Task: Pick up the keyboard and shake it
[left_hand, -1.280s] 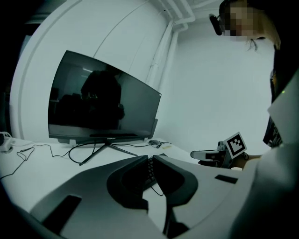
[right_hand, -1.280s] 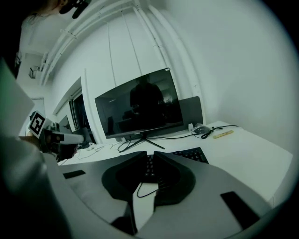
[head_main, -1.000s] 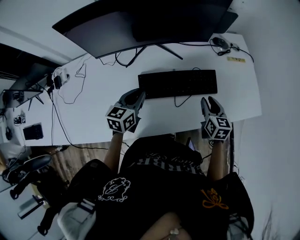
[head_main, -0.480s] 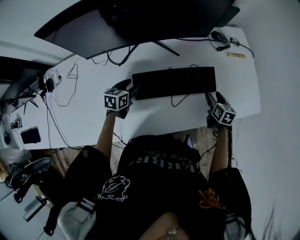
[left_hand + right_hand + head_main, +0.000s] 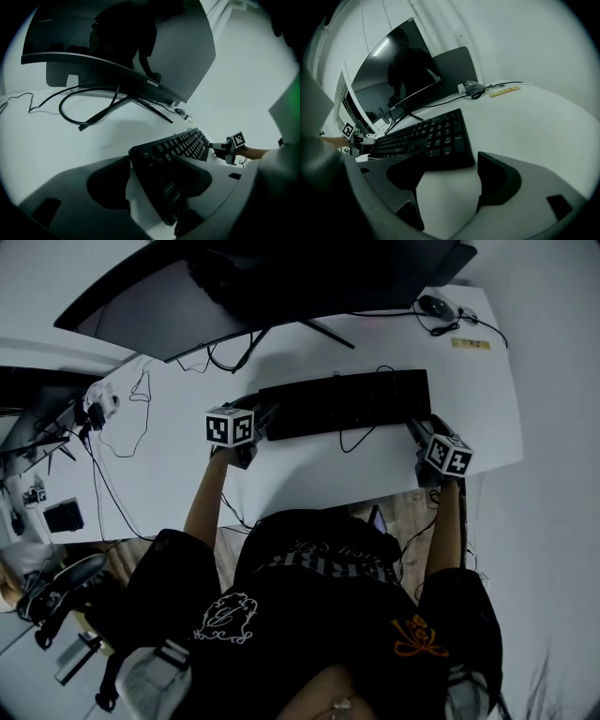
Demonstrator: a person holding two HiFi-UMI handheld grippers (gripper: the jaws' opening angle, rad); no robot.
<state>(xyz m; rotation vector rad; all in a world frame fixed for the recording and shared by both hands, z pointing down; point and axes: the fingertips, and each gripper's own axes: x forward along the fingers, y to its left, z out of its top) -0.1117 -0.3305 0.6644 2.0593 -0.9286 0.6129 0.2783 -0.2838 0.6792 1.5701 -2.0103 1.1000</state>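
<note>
A black keyboard (image 5: 345, 401) lies flat on the white desk (image 5: 319, 470) in front of the monitor. My left gripper (image 5: 255, 425) is at its left end. In the left gripper view that end (image 5: 161, 164) sits between the jaws of the left gripper (image 5: 152, 185), which have just been opening and leave a white gap on one side. My right gripper (image 5: 422, 430) is at the keyboard's right end. In the right gripper view the right gripper (image 5: 452, 180) has also just been opening, and the keyboard's corner (image 5: 445, 145) lies just ahead of the jaws, untouched.
A curved dark monitor (image 5: 262, 287) on a splayed stand (image 5: 117, 101) stands behind the keyboard. A mouse (image 5: 437, 306) and a yellow strip (image 5: 471, 343) lie at the far right corner. Loose cables (image 5: 141, 399) trail over the desk's left part. The desk's near edge runs close to my wrists.
Both grippers have moved forward and down from the desk's near edge to the two ends of the keyboard. The keyboard has not moved on the desk.
</note>
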